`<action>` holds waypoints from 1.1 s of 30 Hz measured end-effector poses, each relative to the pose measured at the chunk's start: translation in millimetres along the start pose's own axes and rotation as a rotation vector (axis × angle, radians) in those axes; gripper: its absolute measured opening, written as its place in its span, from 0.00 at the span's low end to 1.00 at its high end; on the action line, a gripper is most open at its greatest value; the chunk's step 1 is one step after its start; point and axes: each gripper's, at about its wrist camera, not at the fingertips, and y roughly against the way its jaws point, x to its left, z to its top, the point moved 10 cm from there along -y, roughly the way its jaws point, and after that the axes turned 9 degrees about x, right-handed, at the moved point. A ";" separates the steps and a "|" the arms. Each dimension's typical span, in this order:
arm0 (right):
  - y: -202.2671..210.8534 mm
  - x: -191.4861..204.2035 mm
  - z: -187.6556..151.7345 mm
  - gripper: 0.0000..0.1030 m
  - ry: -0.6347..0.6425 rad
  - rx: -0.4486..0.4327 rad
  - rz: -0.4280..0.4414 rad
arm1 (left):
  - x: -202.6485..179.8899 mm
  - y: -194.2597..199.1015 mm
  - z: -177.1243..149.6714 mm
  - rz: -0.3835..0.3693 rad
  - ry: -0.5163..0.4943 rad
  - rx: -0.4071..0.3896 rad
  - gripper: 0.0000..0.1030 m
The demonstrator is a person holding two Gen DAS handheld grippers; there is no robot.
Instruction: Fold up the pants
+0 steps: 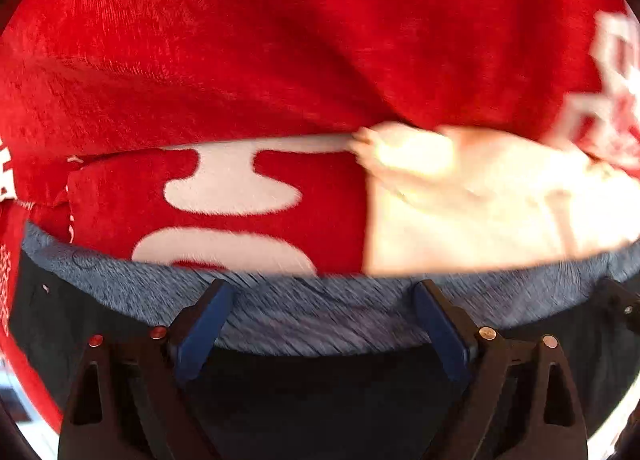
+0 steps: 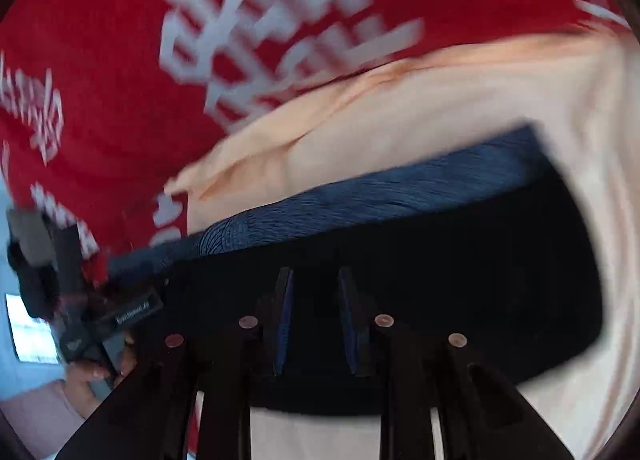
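Dark pants (image 1: 320, 388) with a heathered blue waistband (image 1: 312, 316) lie on the bedding, and both views are blurred. My left gripper (image 1: 324, 300) hangs right over the waistband with its jaws wide apart. Its blue pads (image 1: 208, 320) straddle a stretch of the band without pinching it. In the right wrist view the pants (image 2: 460, 280) fill the lower middle, their waistband (image 2: 360, 192) running along the far edge. My right gripper (image 2: 315, 300) hovers over the dark cloth with only a narrow gap between its pads (image 2: 285, 320). No fold of cloth shows in that gap.
A red blanket (image 1: 240, 40) with white characters covers the surface beyond the pants. A cream cloth (image 1: 500, 204) lies under the pants' right side and spreads wide (image 2: 440, 100) in the right wrist view. A person's hand (image 2: 92, 376) holds the other tool at lower left.
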 end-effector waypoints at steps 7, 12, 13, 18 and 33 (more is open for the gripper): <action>-6.1 -31.3 48.9 0.24 -0.060 -0.071 -0.113 | 47.6 30.9 -4.9 0.076 -0.024 0.002 0.90; 53.0 -72.0 17.3 0.36 -0.187 -0.109 -0.069 | 104.6 40.5 -64.1 0.189 -0.012 0.055 0.90; 64.8 -83.8 -1.0 0.36 -0.231 -0.108 -0.025 | 118.5 37.1 -70.9 0.201 0.015 0.077 0.90; 77.4 -139.7 -76.4 0.36 -0.500 -0.098 0.098 | 156.6 14.7 -115.7 0.162 0.169 0.131 0.96; 63.9 -171.0 -94.2 0.20 -0.655 -0.112 0.223 | 145.3 24.2 -132.3 0.160 0.130 0.130 1.00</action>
